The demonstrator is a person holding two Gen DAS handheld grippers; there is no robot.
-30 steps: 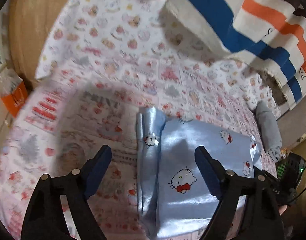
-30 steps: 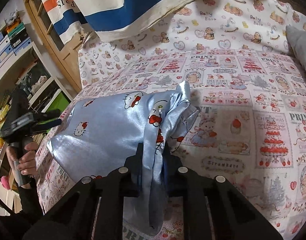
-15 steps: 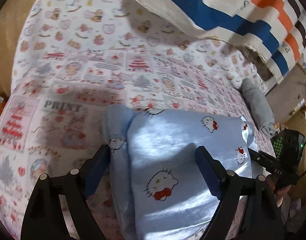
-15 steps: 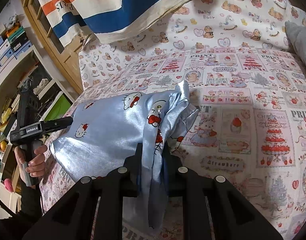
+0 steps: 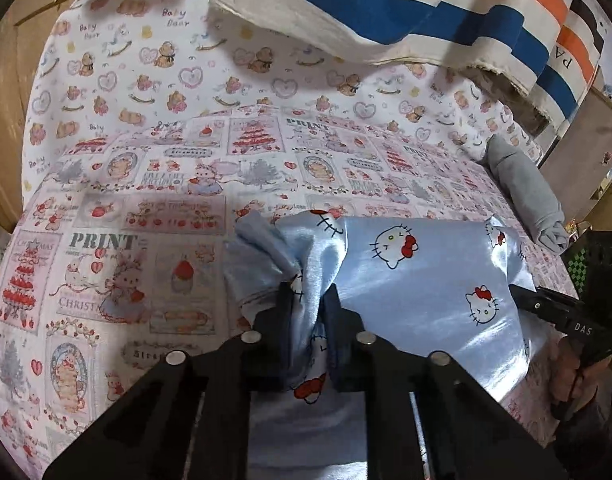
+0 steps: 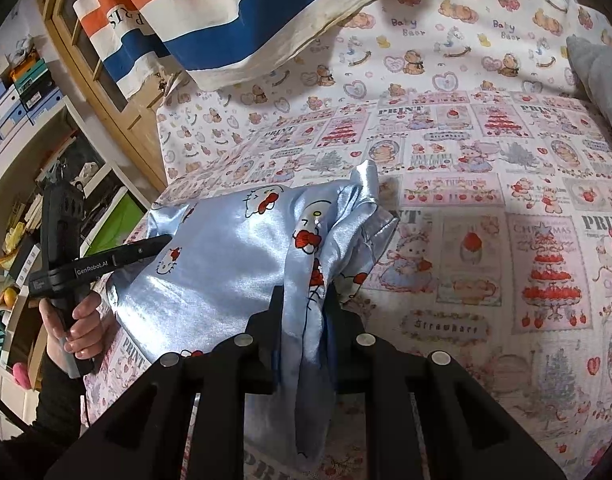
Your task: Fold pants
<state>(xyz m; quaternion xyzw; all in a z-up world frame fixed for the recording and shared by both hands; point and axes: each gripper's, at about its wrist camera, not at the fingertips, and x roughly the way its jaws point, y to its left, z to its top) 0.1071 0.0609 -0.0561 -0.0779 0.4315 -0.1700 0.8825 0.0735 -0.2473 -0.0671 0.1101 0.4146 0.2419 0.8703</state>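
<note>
Light-blue satin pants (image 5: 417,276) with a cat print lie partly folded on the patterned bed sheet (image 5: 146,200). My left gripper (image 5: 307,292) has its jaws closing, and the pads press on a bunched fold at the pants' left edge. In the right wrist view the same pants (image 6: 226,264) spread to the left, and my right gripper (image 6: 304,292) is shut on a hanging strip of the fabric. A hand holds the left gripper (image 6: 162,242) at the pants' far corner. The right gripper's finger (image 5: 521,294) shows at the pants' right edge.
A grey rolled garment (image 5: 529,200) lies at the sheet's right side, also visible as grey cloth (image 6: 597,68). A striped blue, orange and white cloth (image 5: 425,4) hangs over the back. Shelves with boxes (image 6: 26,92) stand left of the bed.
My left gripper slid across to the pants' bunched left edge and went from wide open to closed on the fabric. The right gripper kept still with its grip.
</note>
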